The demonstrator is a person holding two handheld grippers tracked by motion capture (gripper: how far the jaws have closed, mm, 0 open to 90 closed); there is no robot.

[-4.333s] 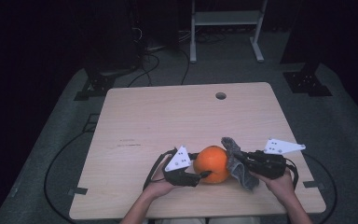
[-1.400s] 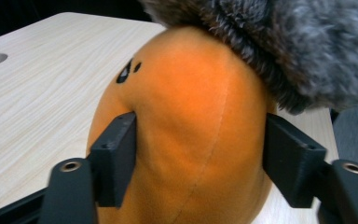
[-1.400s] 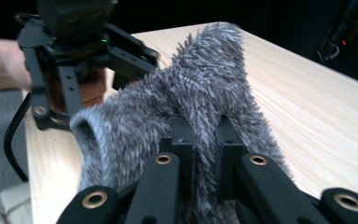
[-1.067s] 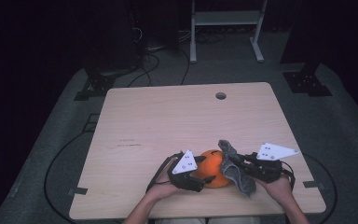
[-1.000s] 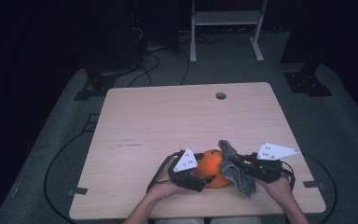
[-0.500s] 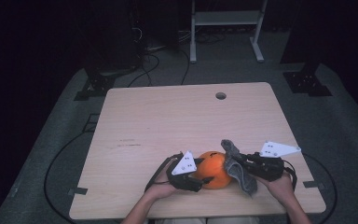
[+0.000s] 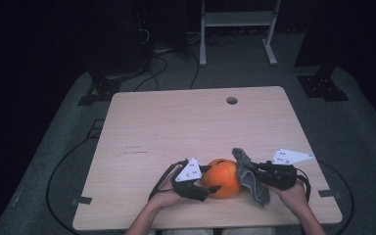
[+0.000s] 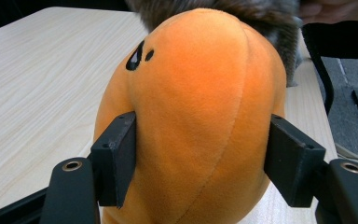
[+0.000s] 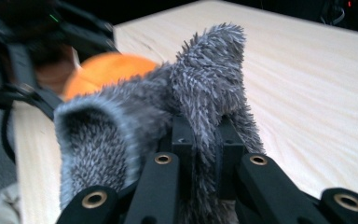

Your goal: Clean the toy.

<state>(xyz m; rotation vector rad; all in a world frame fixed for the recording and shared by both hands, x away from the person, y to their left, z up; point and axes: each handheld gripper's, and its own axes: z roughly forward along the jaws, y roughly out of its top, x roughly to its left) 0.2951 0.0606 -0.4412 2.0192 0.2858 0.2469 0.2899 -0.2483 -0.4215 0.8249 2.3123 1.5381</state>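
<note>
An orange plush ball with small black face marks rests on the wooden table near its front edge. My left gripper is shut on the plush ball, one jaw on each side. A grey fuzzy cloth presses against the ball's right side. My right gripper is shut on a fold of that grey cloth, which bunches up over the jaws. Behind the cloth, the orange ball looks blurred in the right gripper view.
A round cable hole sits near the table's far edge. Black cables loop on the grey floor at the left. A white metal stand and dark equipment bases stand beyond the table.
The ball, cloth and both grippers have shifted slightly, first toward the front edge and then back a little. Both grips have held throughout.
</note>
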